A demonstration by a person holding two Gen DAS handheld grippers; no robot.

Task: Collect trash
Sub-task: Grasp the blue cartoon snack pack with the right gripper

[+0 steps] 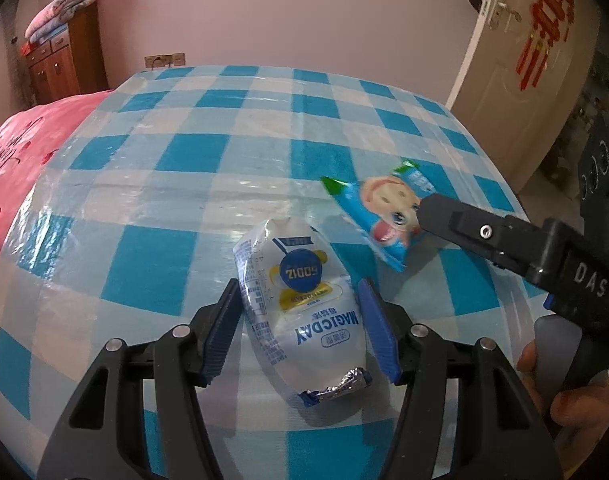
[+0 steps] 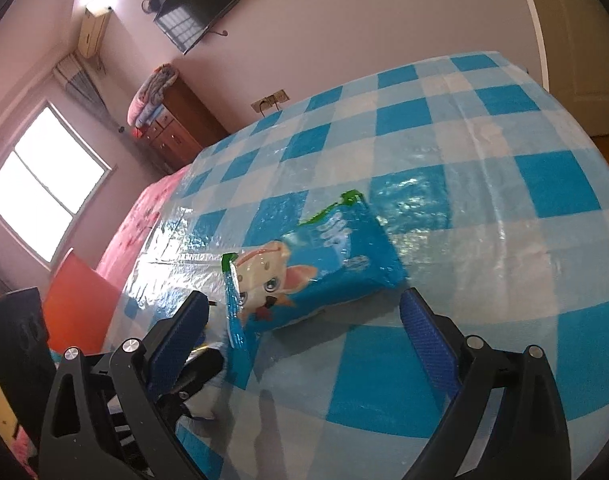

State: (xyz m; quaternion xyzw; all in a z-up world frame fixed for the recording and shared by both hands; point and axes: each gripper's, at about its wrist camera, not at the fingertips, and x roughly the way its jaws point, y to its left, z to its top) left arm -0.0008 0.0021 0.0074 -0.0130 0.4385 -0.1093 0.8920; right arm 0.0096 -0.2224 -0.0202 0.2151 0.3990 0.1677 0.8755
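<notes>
Blue-and-white checked plastic cloth (image 1: 264, 128) covers the work surface, with a pink bedspread (image 1: 28, 148) and a wooden cabinet (image 1: 64, 64) beyond it. From the left wrist view we note the left gripper (image 1: 300, 328) set about half open around a white wrapper (image 1: 300, 312) printed MAGICDAY; the wrapper lies lengthwise between the blue pads (image 1: 220, 336), the left pad at its edge, the right pad close beside it, and we cannot tell whether either presses. Its crumpled foil end points back toward the gripper body. Beyond the right fingertip, the right gripper (image 1: 428, 212) reaches in from the side, its black finger overlapping a blue cartoon wrapper (image 1: 380, 216). A hand (image 1: 568, 384) holds that tool. From the right wrist view we record the right gripper (image 2: 304, 312) wide open, gripping nothing; the blue cartoon wrapper (image 2: 304, 276) lies flat on the cloth just past the fingertips, between their lines, touching neither pad (image 2: 428, 340).
</notes>
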